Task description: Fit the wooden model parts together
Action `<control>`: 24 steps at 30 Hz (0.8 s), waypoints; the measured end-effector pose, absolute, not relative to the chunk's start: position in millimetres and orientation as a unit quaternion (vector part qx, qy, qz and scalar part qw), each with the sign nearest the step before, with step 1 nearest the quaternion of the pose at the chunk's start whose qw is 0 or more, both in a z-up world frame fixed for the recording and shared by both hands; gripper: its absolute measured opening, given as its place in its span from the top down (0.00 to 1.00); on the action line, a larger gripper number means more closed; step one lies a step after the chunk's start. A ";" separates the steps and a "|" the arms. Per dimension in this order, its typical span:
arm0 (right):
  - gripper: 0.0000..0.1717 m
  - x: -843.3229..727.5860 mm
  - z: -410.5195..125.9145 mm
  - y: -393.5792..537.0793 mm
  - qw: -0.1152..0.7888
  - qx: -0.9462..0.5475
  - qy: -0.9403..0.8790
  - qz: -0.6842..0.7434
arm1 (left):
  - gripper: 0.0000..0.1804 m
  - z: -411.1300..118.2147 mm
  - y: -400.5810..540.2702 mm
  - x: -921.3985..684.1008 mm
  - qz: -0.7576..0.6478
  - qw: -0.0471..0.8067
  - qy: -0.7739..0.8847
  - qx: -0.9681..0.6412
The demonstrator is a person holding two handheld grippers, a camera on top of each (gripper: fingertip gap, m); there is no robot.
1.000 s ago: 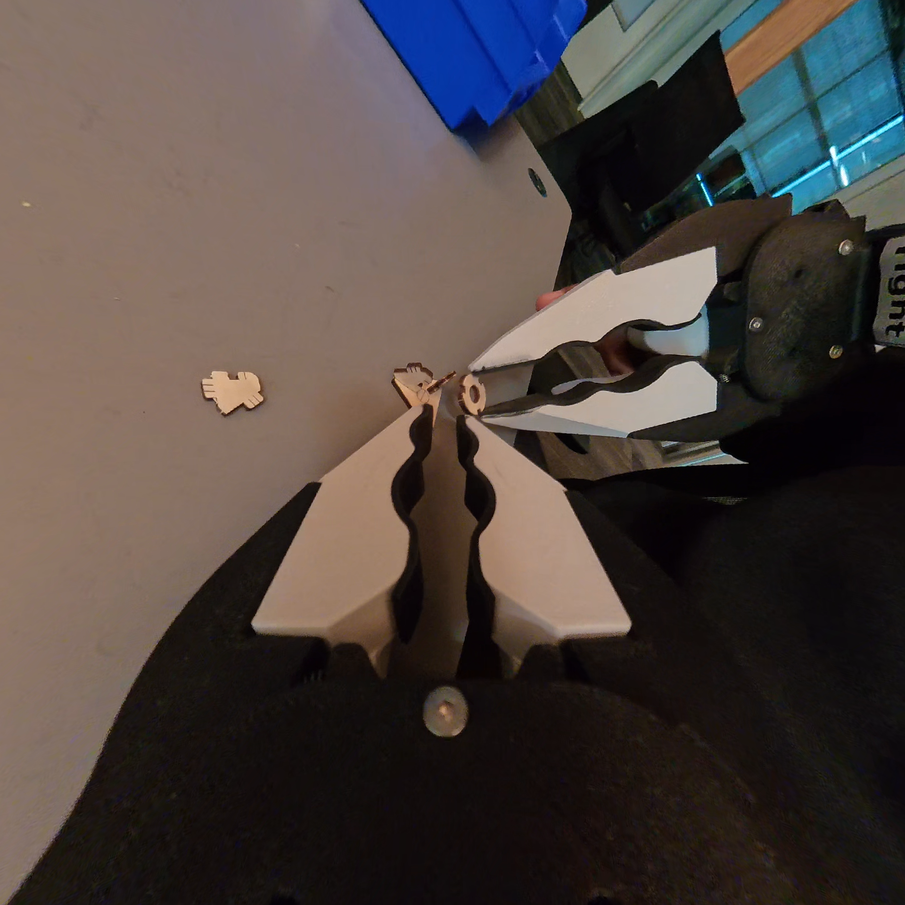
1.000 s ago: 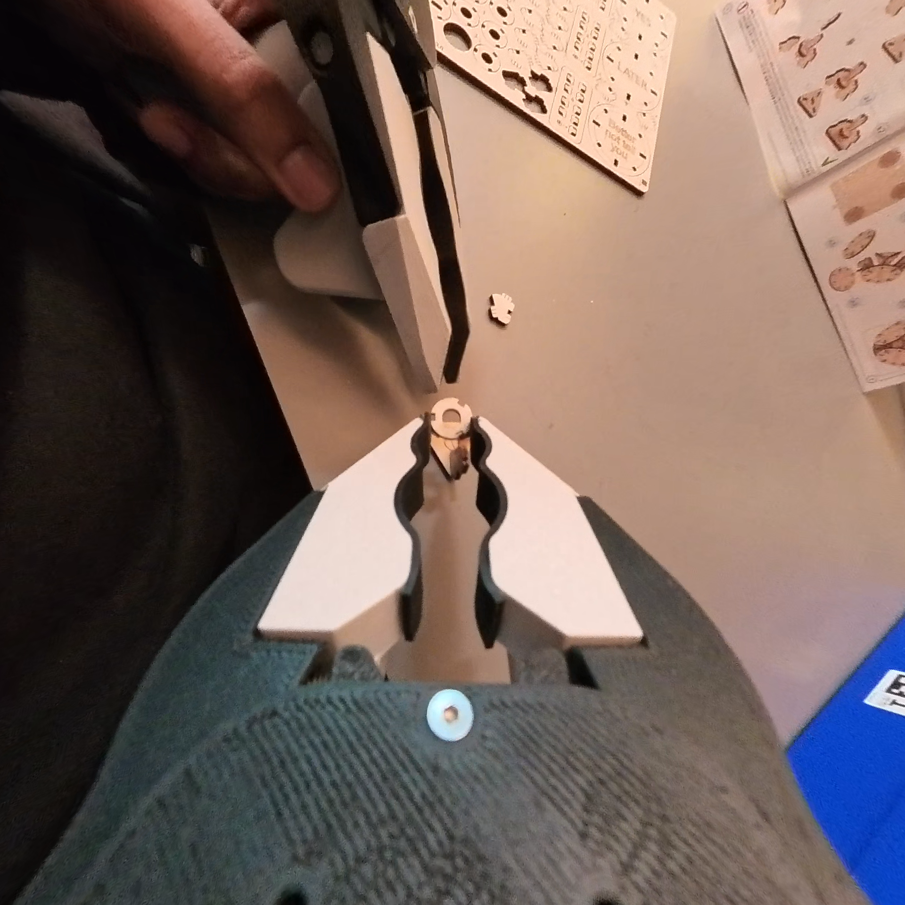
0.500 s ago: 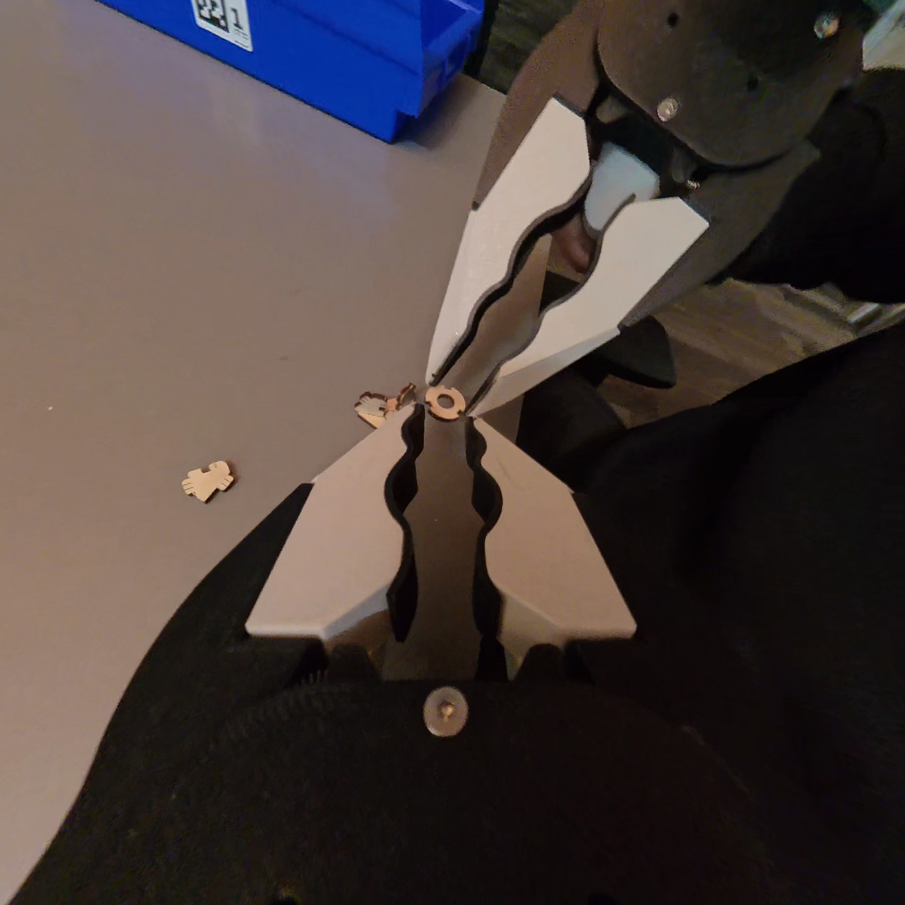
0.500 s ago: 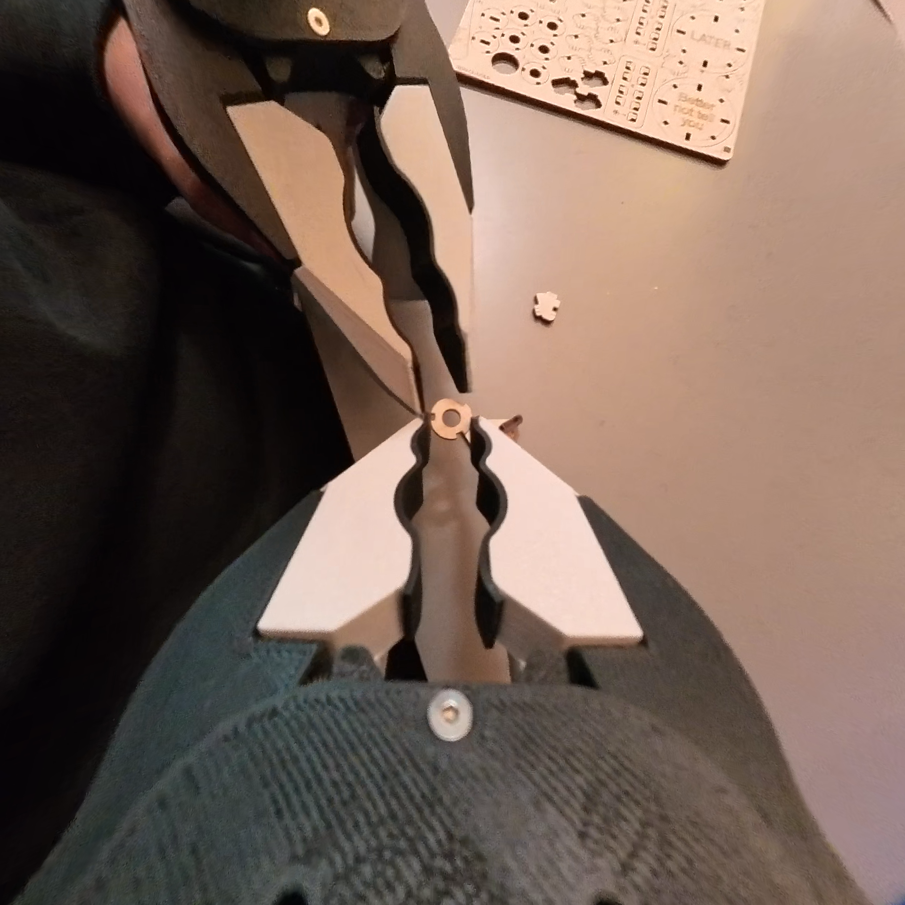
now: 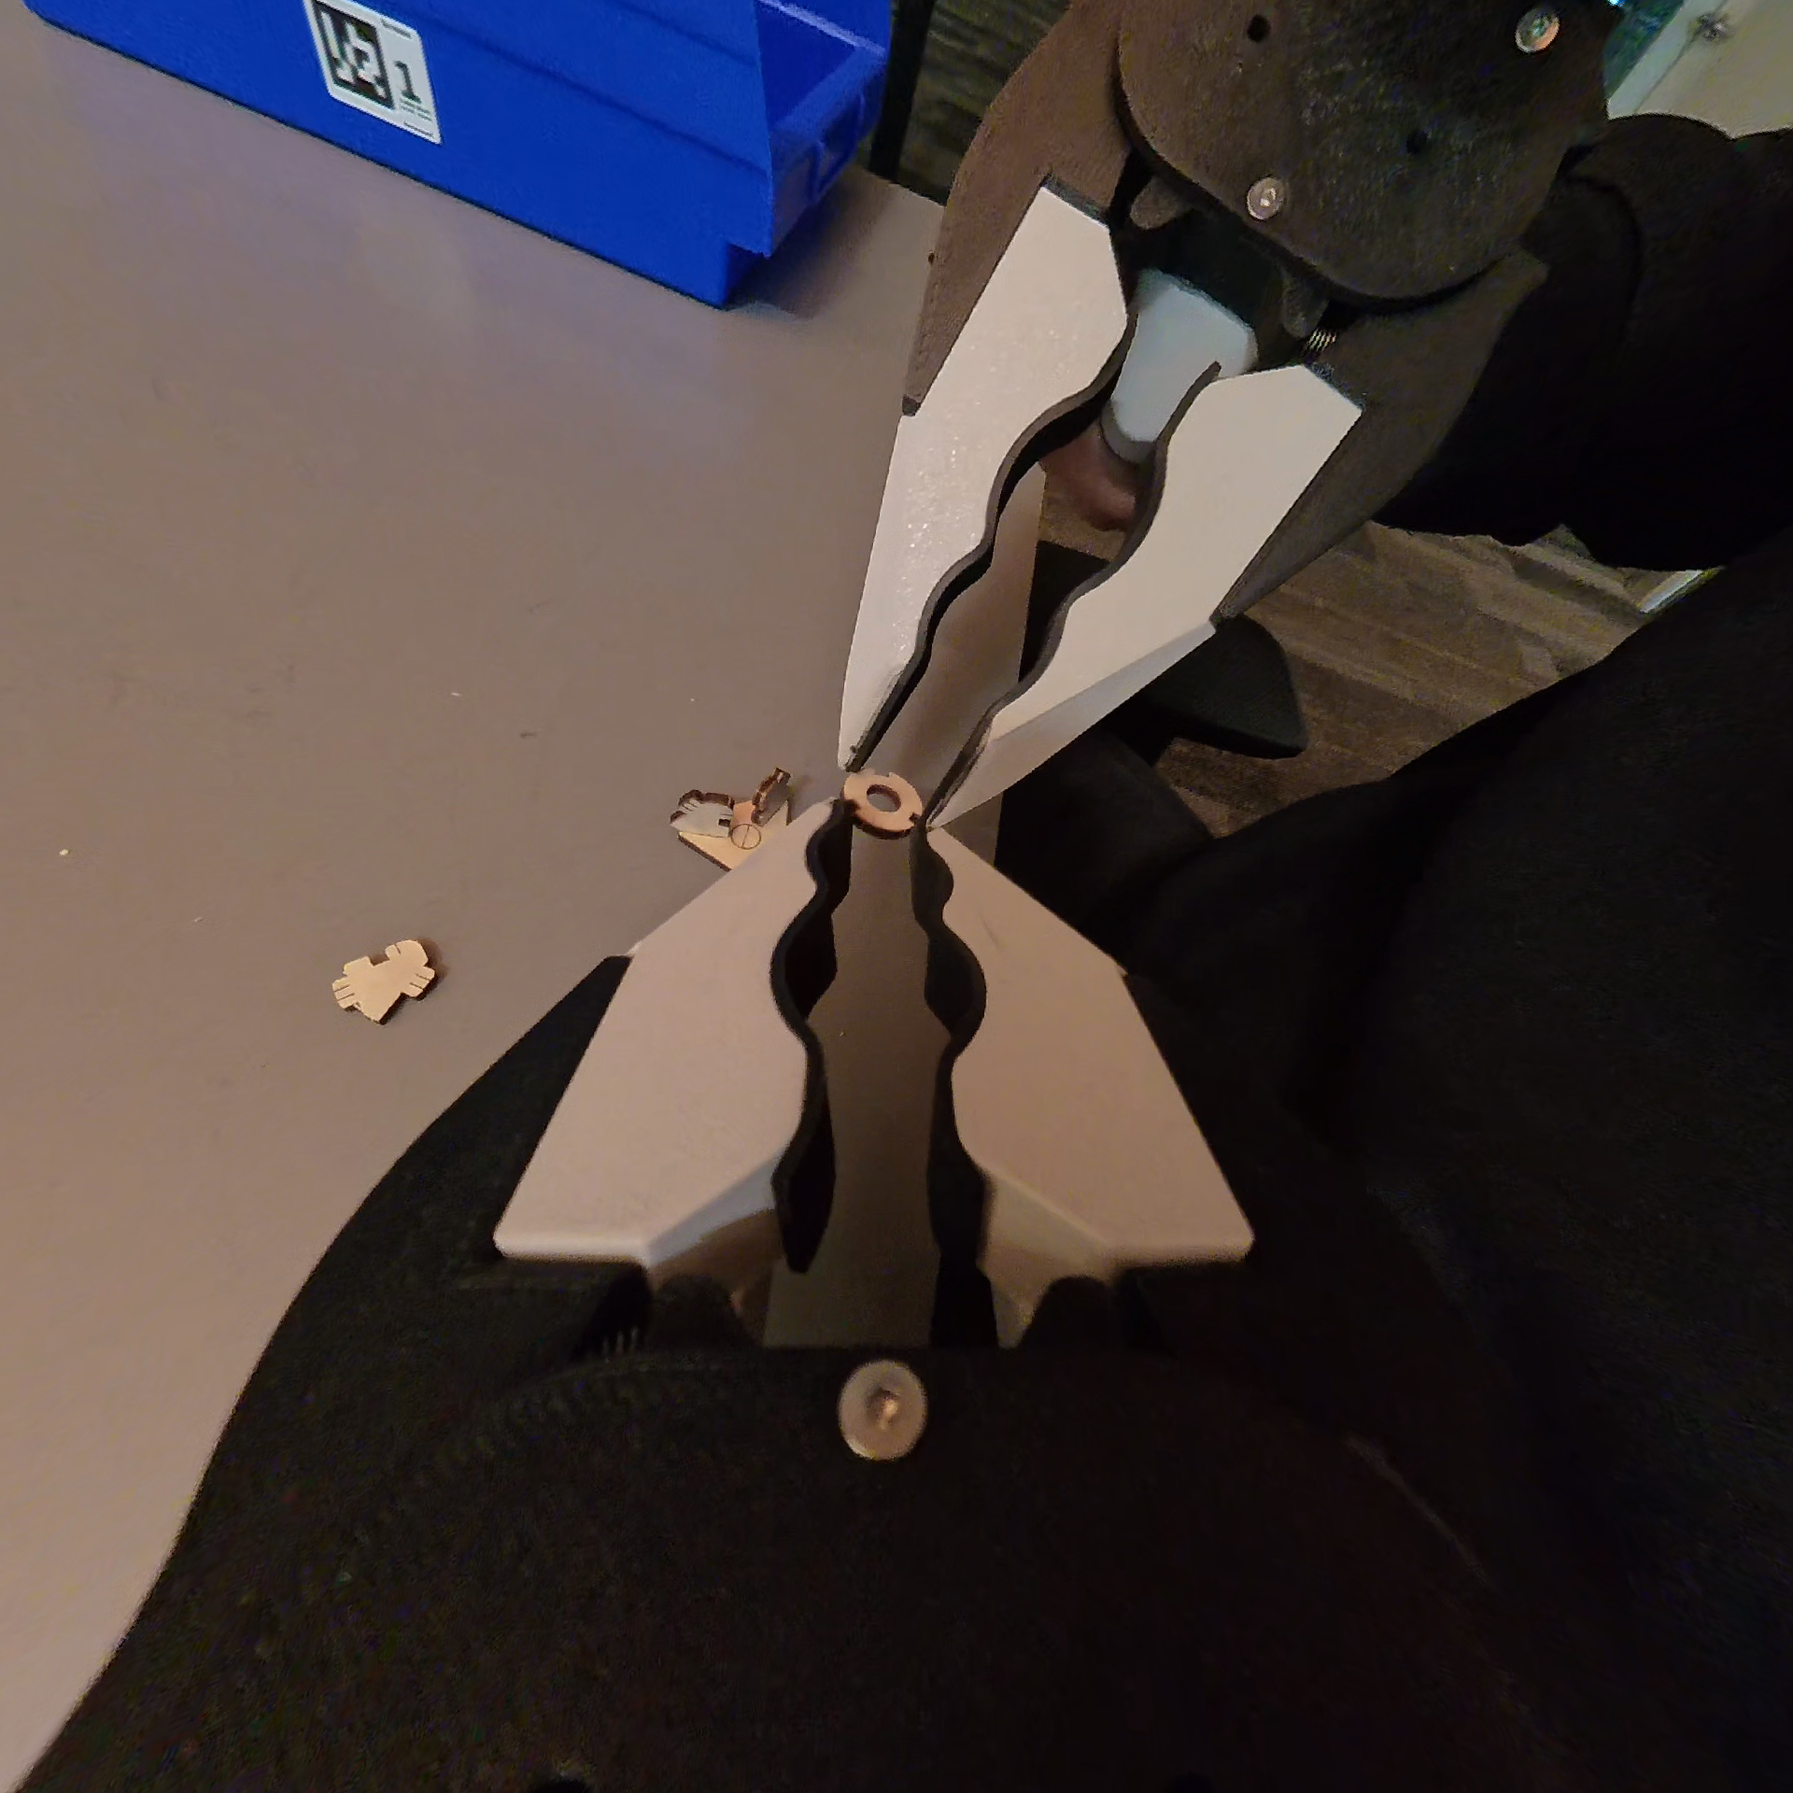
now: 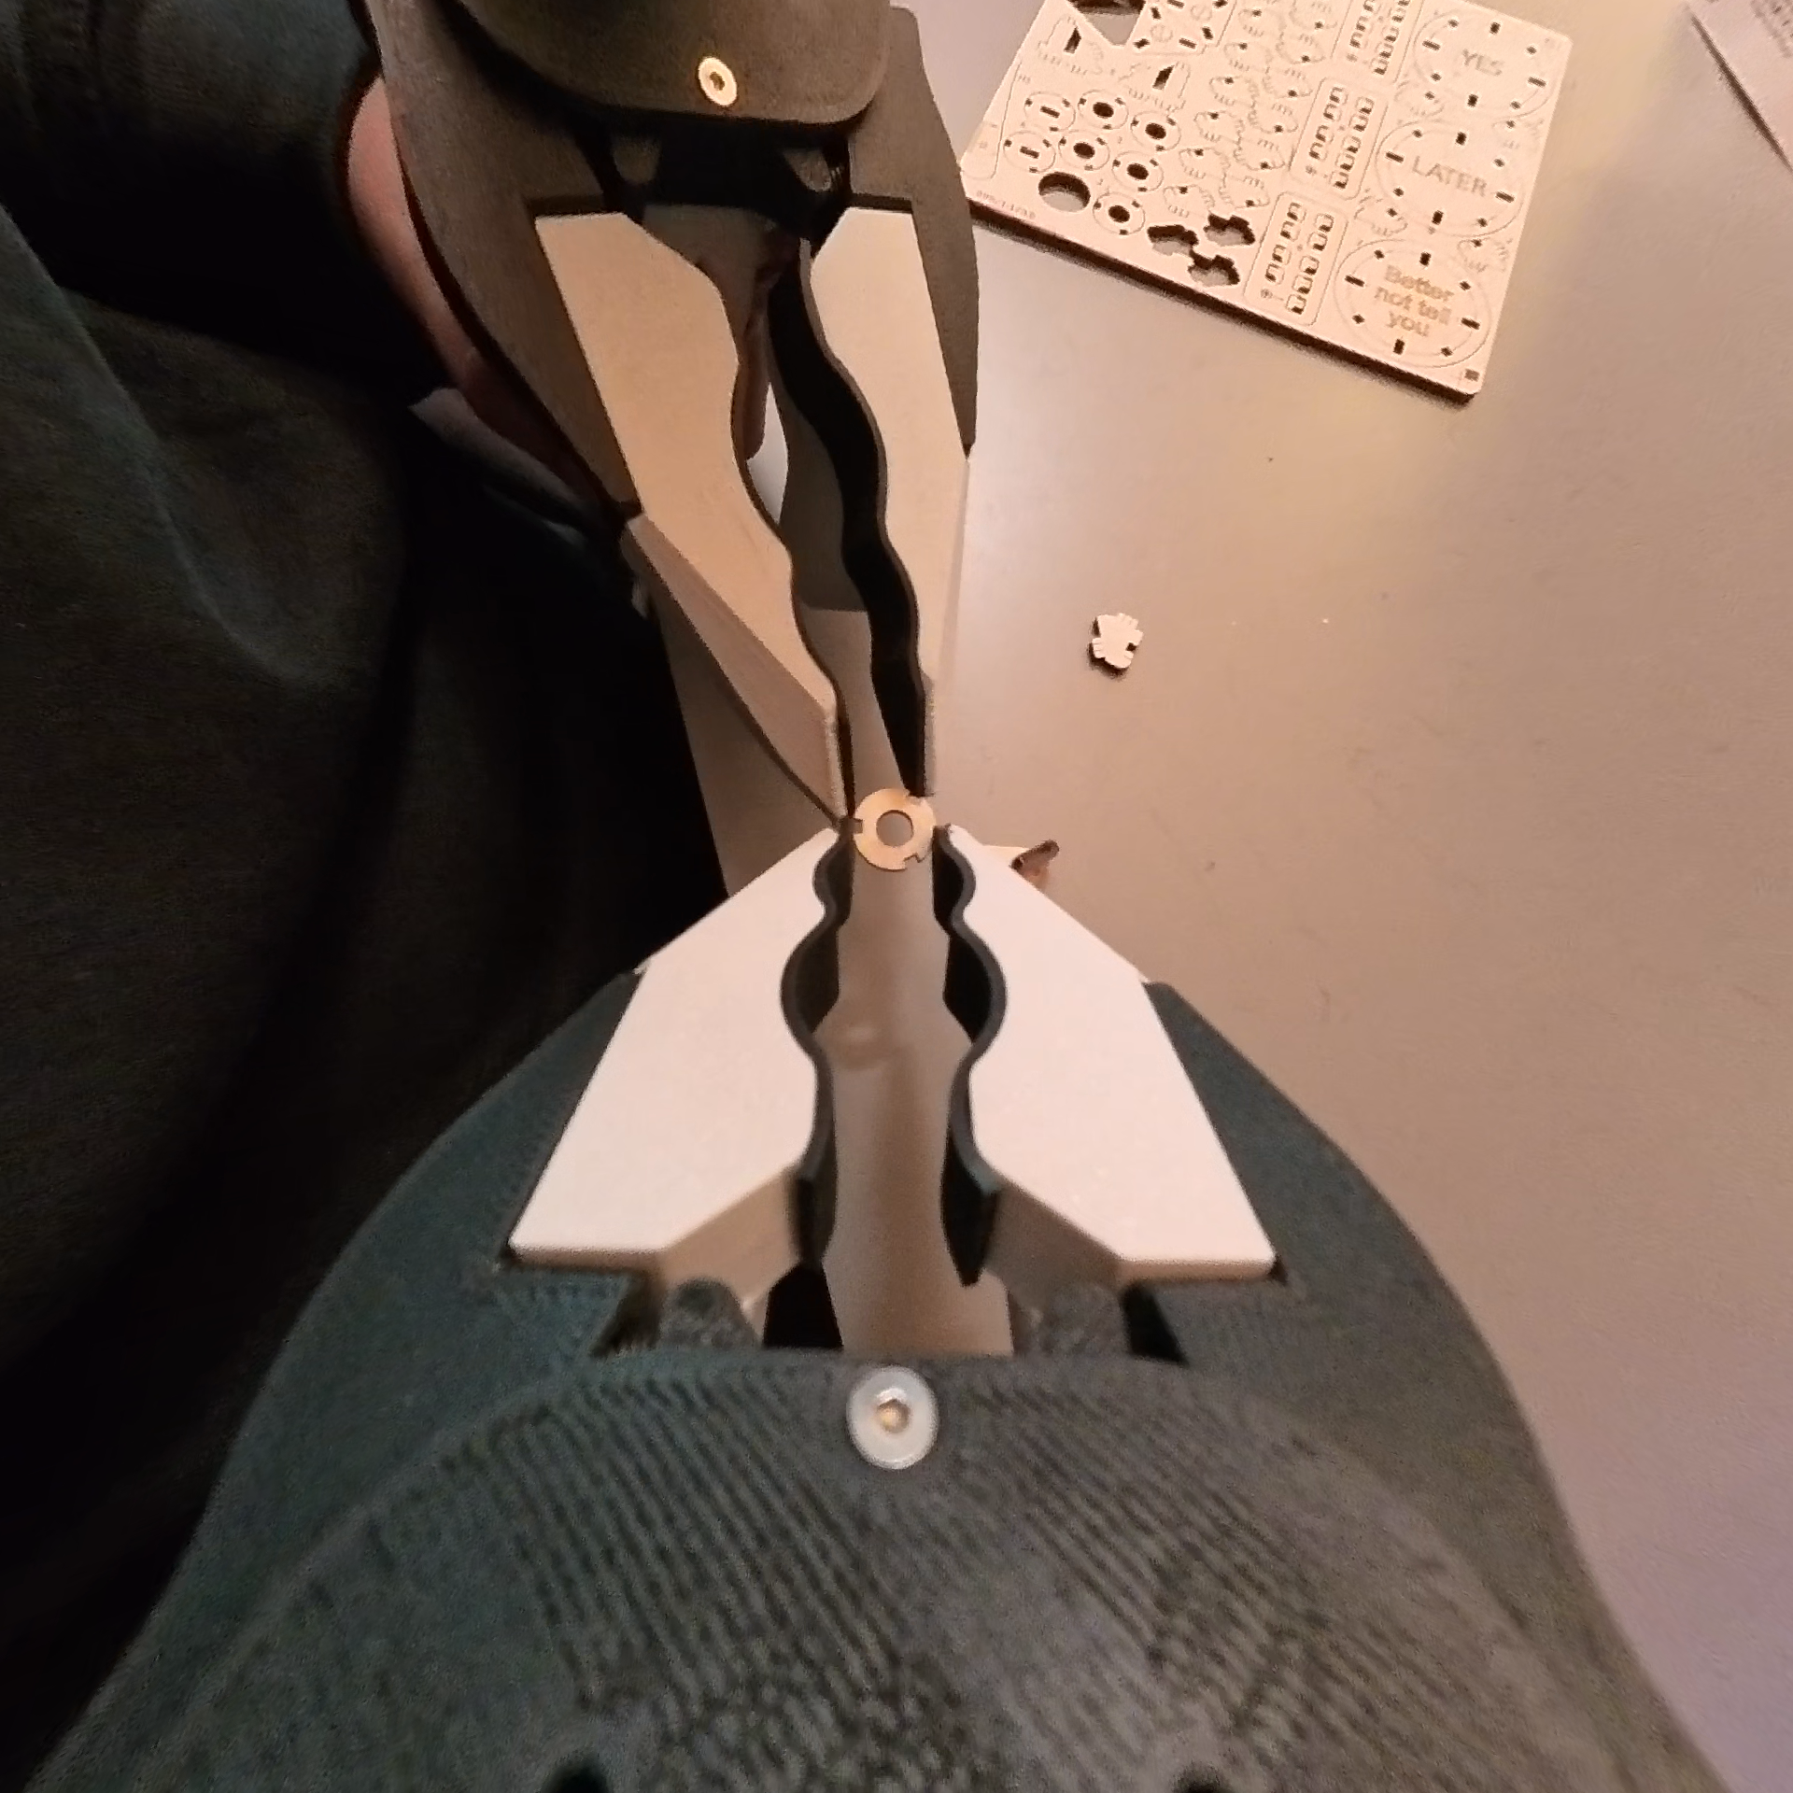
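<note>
Tongs meet tip to tip over the near edge of a grey counter (image 5: 291, 485), with a small notched wooden ring (image 5: 881, 801) caught flat between them. The left tongs (image 5: 878, 820) are nearly closed, their tips against opposite sides of the ring; the right tongs (image 6: 891, 844), coming from the opposite side, are closed to much the same narrow gap on the same ring, which is held clear of the counter. Just beside the left tongs lies a small wooden assembly (image 5: 728, 825), partly hidden behind one finger, and farther out a loose hand-shaped wooden cut-out (image 5: 383, 980). A blue bin (image 5: 543, 126) stands at the far side of the counter, and a wooden sheet (image 6: 1261, 194) with punched-out shapes lies flat beyond the cut-out.
</note>
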State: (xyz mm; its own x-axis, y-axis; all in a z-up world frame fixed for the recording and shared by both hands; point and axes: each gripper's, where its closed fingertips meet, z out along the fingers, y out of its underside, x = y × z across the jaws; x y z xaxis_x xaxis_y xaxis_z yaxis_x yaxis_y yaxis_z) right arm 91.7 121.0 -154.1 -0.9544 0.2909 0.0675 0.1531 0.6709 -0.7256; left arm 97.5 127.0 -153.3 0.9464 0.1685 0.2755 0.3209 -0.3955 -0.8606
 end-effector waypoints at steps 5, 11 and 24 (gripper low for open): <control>0.91 92.4 -153.8 120.9 0.081 -0.124 -0.910 0.388 | 0.94 -153.6 127.1 97.9 -0.070 0.528 -0.145 -0.834; 0.83 91.6 -158.6 123.7 0.082 -0.122 -0.913 0.380 | 0.95 -154.7 126.3 93.6 -0.071 0.527 -0.160 -0.832; 0.81 68.9 -179.4 142.1 0.097 -0.168 -0.912 0.361 | 0.95 -179.7 125.6 76.2 -0.078 0.460 -0.234 -0.853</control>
State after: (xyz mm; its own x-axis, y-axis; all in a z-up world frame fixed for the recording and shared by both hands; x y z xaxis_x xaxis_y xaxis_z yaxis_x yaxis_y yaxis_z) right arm 68.9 142.1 -179.4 -0.9245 0.3771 0.0562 0.2362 0.6824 -0.6918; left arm 76.2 125.6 -179.7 0.8780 0.3280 0.3486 0.4714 -0.4664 -0.7485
